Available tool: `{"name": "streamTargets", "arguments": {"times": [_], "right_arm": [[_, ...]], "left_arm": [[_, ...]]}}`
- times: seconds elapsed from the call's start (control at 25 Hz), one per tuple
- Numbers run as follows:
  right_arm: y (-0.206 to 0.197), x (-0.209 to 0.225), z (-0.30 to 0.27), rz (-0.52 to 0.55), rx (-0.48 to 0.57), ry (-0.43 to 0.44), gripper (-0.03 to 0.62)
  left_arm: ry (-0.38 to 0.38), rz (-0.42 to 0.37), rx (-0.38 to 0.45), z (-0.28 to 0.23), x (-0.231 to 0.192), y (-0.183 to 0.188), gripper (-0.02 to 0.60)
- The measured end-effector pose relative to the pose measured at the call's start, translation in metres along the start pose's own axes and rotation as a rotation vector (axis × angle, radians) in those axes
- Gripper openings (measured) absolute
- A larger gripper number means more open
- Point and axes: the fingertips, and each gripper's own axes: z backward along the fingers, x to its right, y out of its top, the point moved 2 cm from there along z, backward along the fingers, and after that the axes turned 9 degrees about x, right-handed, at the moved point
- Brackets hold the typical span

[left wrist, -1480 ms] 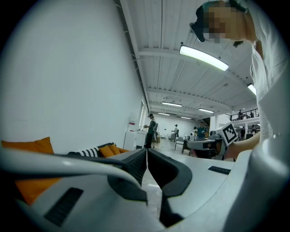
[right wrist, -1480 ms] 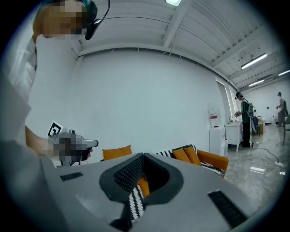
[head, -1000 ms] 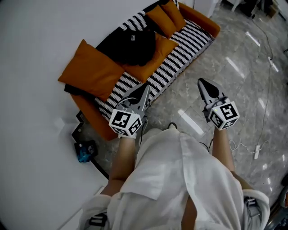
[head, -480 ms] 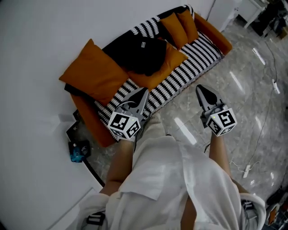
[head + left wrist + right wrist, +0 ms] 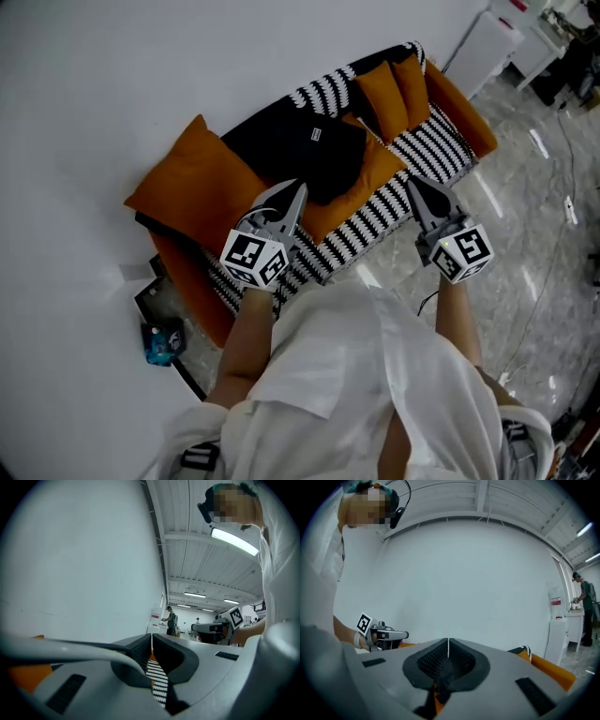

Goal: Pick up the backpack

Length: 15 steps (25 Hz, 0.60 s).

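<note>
Your left gripper (image 5: 296, 190) and right gripper (image 5: 414, 184) both hover over the front of the sofa (image 5: 427, 150). Each has its jaws pressed together with nothing between them. The backpack (image 5: 295, 150) is the black mass on the striped seat. It lies against the backrest, just beyond the left gripper's tip and apart from it.

The white wall (image 5: 122, 75) closes off everything behind the sofa. A big orange cushion (image 5: 187, 192) crowds the backpack on one side and a second cushion (image 5: 361, 178) on the other. Open floor (image 5: 534, 234) lies to your right, crossed by a cable (image 5: 566, 192). At the sofa's near end a black frame (image 5: 155, 298) and a small blue object (image 5: 159, 342) sit on the floor by the wall.

Your own shirt (image 5: 356, 375) covers the sofa's front edge below the grippers. The second cushion overlaps the backpack's lower edge, and no strap can be made out. In the left gripper view only a sliver of striped seat (image 5: 158, 686) shows under the jaws. The right gripper view shows an orange sofa edge (image 5: 548, 667) but no clear backpack.
</note>
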Motion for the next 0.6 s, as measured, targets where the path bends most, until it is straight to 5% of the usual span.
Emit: {"name": "streamTargets", "arguments": {"times": [0.6], "right_arm": [[-0.021, -0.009, -0.145, -0.017, -0.093, 0.175, 0.020]], "left_arm": [[0.167, 0.059, 0.031, 0.029, -0.106, -0.004, 0.026]]}}
